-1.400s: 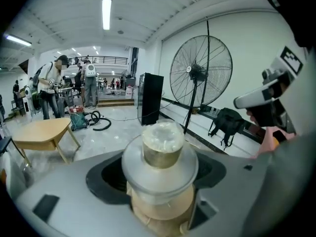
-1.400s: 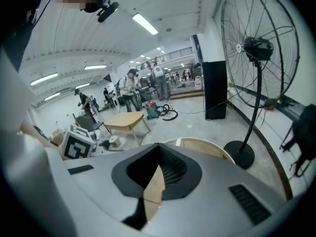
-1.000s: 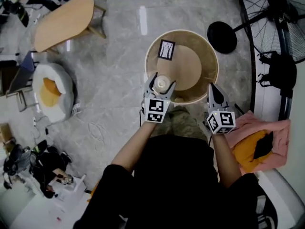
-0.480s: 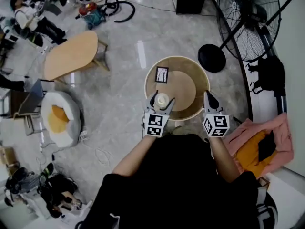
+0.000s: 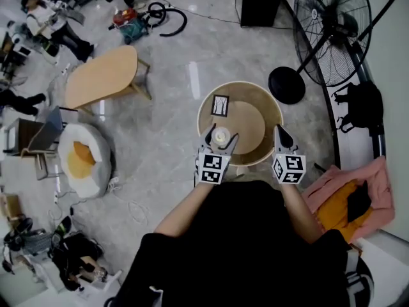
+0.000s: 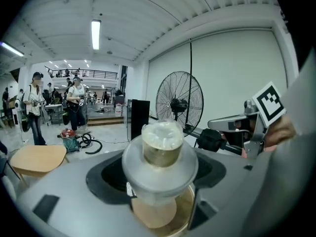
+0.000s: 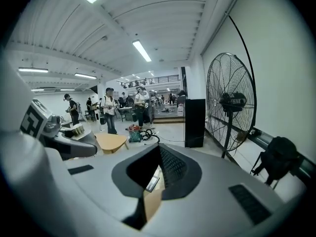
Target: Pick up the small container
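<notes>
The small container (image 5: 221, 135) is a clear plastic cup with a wide lid flange and pale contents. My left gripper (image 5: 219, 140) is shut on it, holding it upright in the air above the near left rim of the round wooden table (image 5: 271, 116). In the left gripper view the container (image 6: 161, 151) fills the gap between the jaws, with the table's top far below it. My right gripper (image 5: 281, 137) hovers over the table's near right rim; its jaws are shut with nothing between them (image 7: 157, 174).
A black-framed card (image 5: 221, 105) lies on the table's far left. A standing fan (image 5: 329, 24) with a round black base (image 5: 285, 85) is at the right. An oval wooden table (image 5: 102, 75), a white cushion (image 5: 80, 158) and a pink cloth (image 5: 348, 197) lie around.
The head view has pulled up and back, so the table looks smaller. Both grippers stay over its near rim, and the left one still holds the container.
</notes>
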Motion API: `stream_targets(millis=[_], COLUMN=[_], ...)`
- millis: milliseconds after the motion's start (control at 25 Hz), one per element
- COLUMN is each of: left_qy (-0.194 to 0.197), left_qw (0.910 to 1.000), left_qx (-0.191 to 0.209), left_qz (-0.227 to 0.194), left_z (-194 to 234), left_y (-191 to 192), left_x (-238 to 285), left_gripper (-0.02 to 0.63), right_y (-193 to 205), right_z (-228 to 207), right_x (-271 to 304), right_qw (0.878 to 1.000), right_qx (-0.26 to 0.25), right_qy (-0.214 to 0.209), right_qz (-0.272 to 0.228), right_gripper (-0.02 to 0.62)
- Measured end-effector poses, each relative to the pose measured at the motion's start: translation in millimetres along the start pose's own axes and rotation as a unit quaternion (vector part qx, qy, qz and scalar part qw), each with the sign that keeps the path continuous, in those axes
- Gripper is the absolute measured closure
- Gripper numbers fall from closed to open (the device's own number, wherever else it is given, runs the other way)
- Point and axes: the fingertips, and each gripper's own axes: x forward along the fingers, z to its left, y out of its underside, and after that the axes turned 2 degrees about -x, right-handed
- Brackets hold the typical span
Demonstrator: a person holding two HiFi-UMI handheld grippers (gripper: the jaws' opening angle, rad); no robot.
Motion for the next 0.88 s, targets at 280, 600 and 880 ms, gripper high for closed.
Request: stream_targets(millis=[280,600,880], left_qy=[-0.009,-0.018,-0.032], left_qw=[0.9999,0.9997,0.9993], left_qx=[-0.008,-0.016,-0.016], left_qz=[0.000,0.007,0.005], left_z=[3.0,8.6,21.5], left_y=[-2.7,1.4,1.5], left_x=[7.7,17.5,24.2], left_gripper=[0.250,0.250,0.250], right_y=[-7.7,-7.3,-9.3], right_z=[-6.3,-5.9,-6.8], right_x=[7.0,18.8,31.8], right_qw=[1.000,1.000,1.000], right_qx=[-0.007,-0.010,-0.013], right_qy=[-0.002,-0.014,-0.019], right_qz=[-0.006,0.000,0.004], right_gripper=[0.580,0.580,0.580])
